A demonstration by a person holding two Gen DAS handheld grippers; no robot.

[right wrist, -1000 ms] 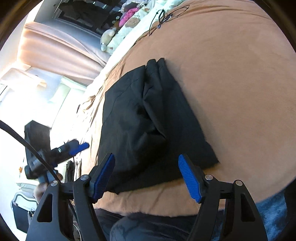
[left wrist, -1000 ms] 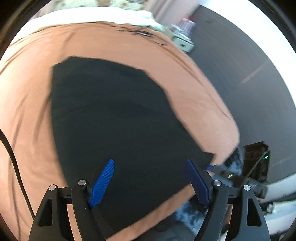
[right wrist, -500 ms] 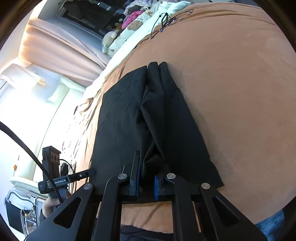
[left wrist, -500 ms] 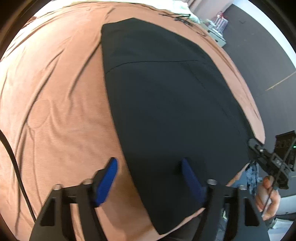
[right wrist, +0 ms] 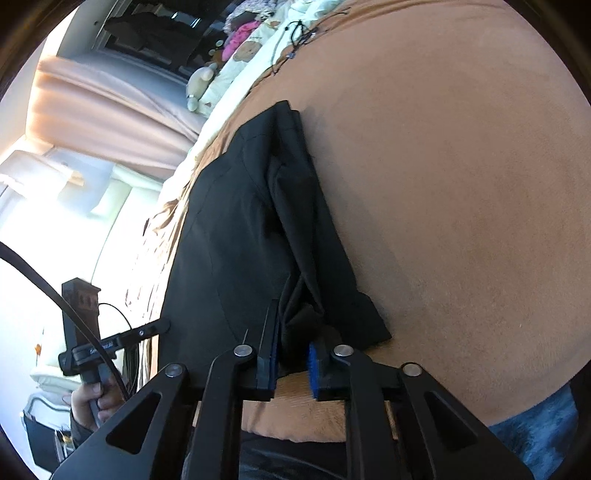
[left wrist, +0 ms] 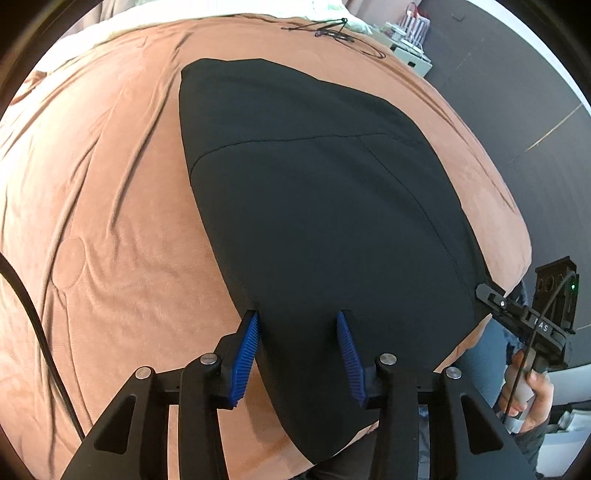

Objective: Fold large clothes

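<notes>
A large black garment [left wrist: 325, 206] lies spread on the brown bedspread [left wrist: 103, 206]. My left gripper [left wrist: 297, 321] points steeply down over its near left edge. Its jaws are closing, with flat cloth between the blue pads [left wrist: 249, 339] but not pinched. In the right wrist view the garment [right wrist: 236, 229] has a folded ridge along its right side. My right gripper [right wrist: 293, 350] grips a bunched fold at the near edge, its jaws opening a little around the cloth. Each gripper shows in the other's view: the right one [left wrist: 487, 291] at the garment's right corner, the left one [right wrist: 159, 326] at its left.
Thin black cables [left wrist: 332, 31] lie at the bed's far end. A white box [left wrist: 410, 55] stands beyond the bed on the dark floor [left wrist: 517, 103]. Soft toys [right wrist: 201, 79] and pale curtains [right wrist: 110, 110] are at the head end. A hand [left wrist: 532, 391] holds the right gripper's handle.
The left gripper sank toward the garment's near left edge and its jaws narrowed. The right gripper went from wide open to gripping a fold at the near edge.
</notes>
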